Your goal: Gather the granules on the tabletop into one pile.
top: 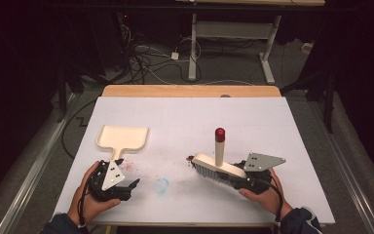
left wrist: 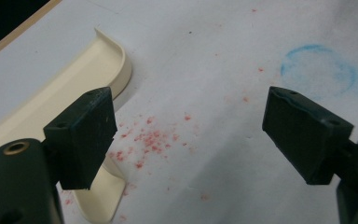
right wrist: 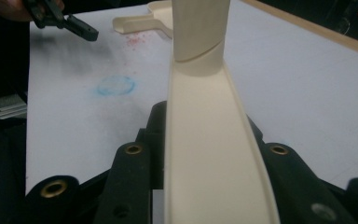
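High view: the right gripper (top: pixel 233 181) is clamped on the body of a cream brush (top: pixel 218 170), whose bristles face the sheet and whose handle stands up with a red cap. The brush sits low over a dark red clump of crumbs (top: pixel 190 158), which fits sweeping them leftward. The dustpan (top: pixel 122 138) lies flat well to the left, its handle pointing toward the left gripper (top: pixel 126 187), which rests just beside that handle, likely ready to steady it. A fainter red scatter (top: pixel 129 165) and a blue ring (top: pixel 161 185) mark the white sheet (top: pixel 185 117).

Left gripper view: the jaws stand wide apart with nothing between them. The dustpan (left wrist: pixel 74 88) passes behind the near jaw, so whether that jaw touches its handle is hard to say. The red scatter (left wrist: pixel 149 140) and blue ring (left wrist: pixel 318 70) lie ahead.

Right gripper view: the brush (right wrist: pixel 214 154) runs up between the jaws, pressed from both sides; its bristles and cap are cut off. The crumbs under it are hidden. Far off are the left gripper (right wrist: pixel 70 22), the dustpan (right wrist: pixel 144 21) and the blue ring (right wrist: pixel 116 86).
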`<state>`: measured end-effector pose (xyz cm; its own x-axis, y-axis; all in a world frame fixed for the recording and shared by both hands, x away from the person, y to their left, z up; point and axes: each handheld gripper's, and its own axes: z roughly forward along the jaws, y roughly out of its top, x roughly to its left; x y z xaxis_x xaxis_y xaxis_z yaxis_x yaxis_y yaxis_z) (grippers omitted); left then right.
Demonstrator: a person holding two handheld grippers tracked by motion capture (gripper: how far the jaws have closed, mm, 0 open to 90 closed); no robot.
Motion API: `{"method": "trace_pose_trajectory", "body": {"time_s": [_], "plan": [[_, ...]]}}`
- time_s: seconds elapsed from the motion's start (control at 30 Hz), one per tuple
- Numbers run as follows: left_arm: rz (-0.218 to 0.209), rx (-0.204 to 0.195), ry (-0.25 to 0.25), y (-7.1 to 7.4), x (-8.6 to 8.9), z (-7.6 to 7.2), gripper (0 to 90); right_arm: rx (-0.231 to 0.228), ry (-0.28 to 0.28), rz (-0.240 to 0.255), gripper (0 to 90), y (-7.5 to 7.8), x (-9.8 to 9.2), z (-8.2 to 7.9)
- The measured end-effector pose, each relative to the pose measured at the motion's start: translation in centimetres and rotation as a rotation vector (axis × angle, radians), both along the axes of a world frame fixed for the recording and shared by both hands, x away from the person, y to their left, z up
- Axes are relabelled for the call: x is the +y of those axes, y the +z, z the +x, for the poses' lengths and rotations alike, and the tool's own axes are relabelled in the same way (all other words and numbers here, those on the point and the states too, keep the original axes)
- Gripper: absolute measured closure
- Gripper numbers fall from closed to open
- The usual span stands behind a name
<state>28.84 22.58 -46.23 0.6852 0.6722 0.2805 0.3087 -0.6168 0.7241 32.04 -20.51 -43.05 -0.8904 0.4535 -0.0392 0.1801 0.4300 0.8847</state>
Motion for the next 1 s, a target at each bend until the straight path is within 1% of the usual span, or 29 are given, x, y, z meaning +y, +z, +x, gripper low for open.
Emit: {"method": "trace_pose_trajectory", "body": {"time_s": [0.1, 0.17, 0.27, 0.33, 0.4, 0.43, 0.5, 0.53, 0.57, 0.63, 0.67, 0.73, 0.83, 0.87, 0.93, 1.0], "plan": [[0.001, -0.006, 0.001, 0.1, 0.1, -0.1, 16.9, -0.017, -0.018, 0.015, 67.8, 1.0, -0.7, -0.5], [-0.002, -0.01, 0.008, 0.2, 0.1, -0.1, 16.9, -0.017, -0.016, 0.026, 67.8, 1.6, -1.2, -1.0], [-0.007, -0.016, 0.018, 0.3, 0.4, -0.1, 16.9, -0.007, -0.026, 0.018, 67.7, 2.3, -2.2, -1.9], [-0.01, -0.019, 0.023, 0.3, 0.5, -0.2, 16.9, -0.006, -0.038, 0.003, 67.7, 2.6, -2.9, -2.6], [-0.014, -0.021, 0.027, 0.4, 0.6, -0.2, 16.9, 0.013, -0.052, -0.004, 67.7, 2.7, -3.7, -3.1], [-0.014, -0.023, 0.028, 0.4, 0.6, -0.2, 16.9, 0.014, -0.065, -0.005, 67.7, 2.8, -4.2, -3.4], [-0.015, -0.023, 0.03, 0.4, 0.7, -0.3, 16.9, 0.04, -0.075, -0.01, 67.6, 2.8, -5.0, -3.8], [-0.013, -0.023, 0.031, 0.5, 0.7, -0.3, 16.9, 0.044, -0.081, -0.016, 67.7, 2.7, -5.4, -4.1], [-0.014, -0.024, 0.032, 0.5, 0.7, -0.3, 16.9, 0.048, -0.091, -0.024, 67.6, 2.7, -5.8, -4.4], [-0.013, -0.026, 0.034, 0.5, 0.8, -0.3, 16.9, 0.069, -0.111, -0.036, 67.6, 2.7, -6.4, -4.7], [-0.014, -0.026, 0.035, 0.5, 0.8, -0.3, 16.9, 0.08, -0.126, -0.032, 67.6, 2.7, -6.8, -4.9], [-0.013, -0.025, 0.039, 0.5, 0.9, -0.3, 16.9, 0.093, -0.136, -0.032, 67.6, 2.6, -7.4, -5.0], [-0.016, -0.023, 0.045, 0.5, 1.1, -0.3, 16.9, 0.129, -0.172, -0.038, 67.6, 2.4, -8.1, -5.0], [-0.019, -0.023, 0.047, 0.5, 1.1, -0.3, 16.9, 0.142, -0.181, -0.043, 67.6, 2.3, -8.3, -4.9], [-0.012, -0.02, 0.043, 0.5, 1.0, -0.3, 16.9, 0.169, -0.201, -0.052, 67.6, 2.1, -8.6, -4.6], [-0.007, -0.018, 0.037, 0.4, 0.9, -0.3, 16.9, 0.198, -0.207, -0.065, 67.6, 1.8, -8.8, -4.1]]}}
